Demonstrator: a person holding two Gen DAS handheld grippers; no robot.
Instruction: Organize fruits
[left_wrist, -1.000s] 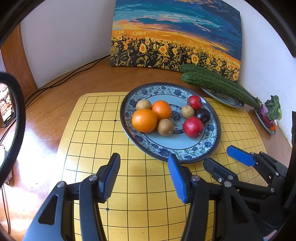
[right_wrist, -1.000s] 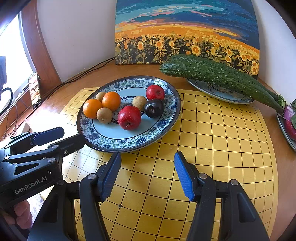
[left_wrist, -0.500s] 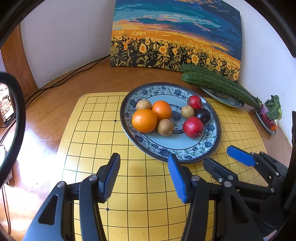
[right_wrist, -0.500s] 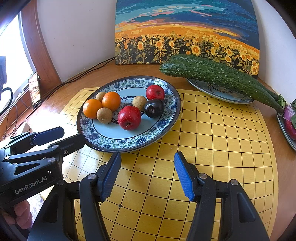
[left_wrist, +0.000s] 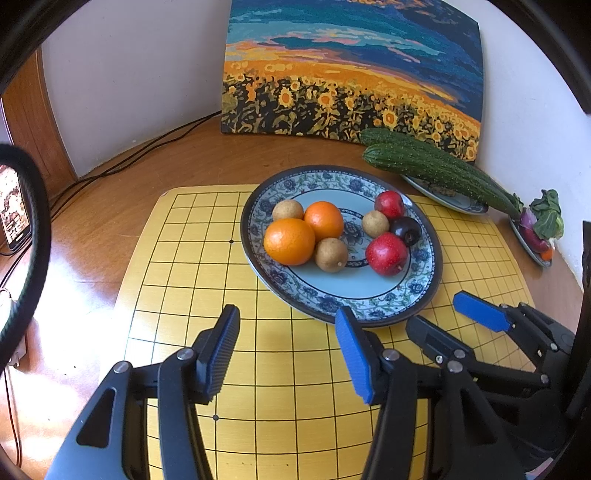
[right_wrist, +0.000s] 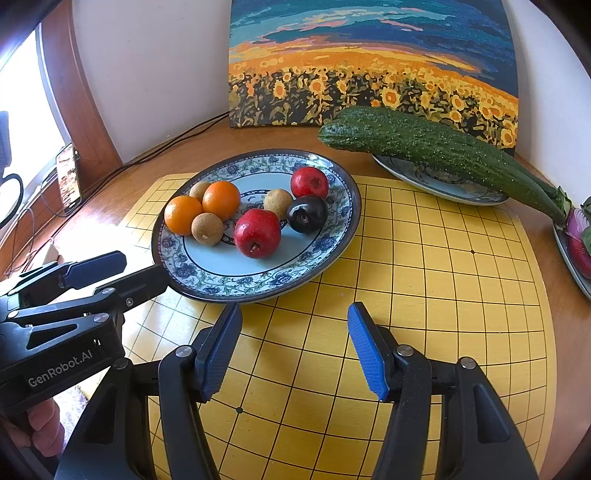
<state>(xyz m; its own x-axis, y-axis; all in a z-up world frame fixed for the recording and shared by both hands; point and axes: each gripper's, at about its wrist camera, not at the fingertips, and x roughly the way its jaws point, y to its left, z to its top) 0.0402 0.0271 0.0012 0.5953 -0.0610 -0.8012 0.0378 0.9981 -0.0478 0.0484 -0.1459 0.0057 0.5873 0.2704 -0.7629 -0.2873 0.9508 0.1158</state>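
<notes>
A blue-patterned plate (left_wrist: 424, 291) (right_wrist: 332, 254) sits on a yellow grid board (left_wrist: 177, 280) (right_wrist: 436, 266). It holds two oranges (left_wrist: 289, 240) (right_wrist: 183, 215), three brown round fruits (left_wrist: 331, 254) (right_wrist: 207, 229), two red apples (left_wrist: 386, 253) (right_wrist: 257, 232) and a dark plum (left_wrist: 406, 230) (right_wrist: 306, 214). My left gripper (left_wrist: 290, 349) is open and empty, just in front of the plate's near rim. My right gripper (right_wrist: 295, 347) is open and empty, in front of the plate's right near rim. Each gripper shows in the other's view, the right (left_wrist: 448, 317) and the left (right_wrist: 122, 271).
Two cucumbers (left_wrist: 436, 168) (right_wrist: 436, 147) lie on a smaller plate (right_wrist: 443, 186) behind the board. A dish with red onion and greens (left_wrist: 539, 229) stands at the right wall. A sunflower painting (left_wrist: 351, 70) leans on the wall. Cables (left_wrist: 122, 162) and a phone (right_wrist: 68, 177) lie at left.
</notes>
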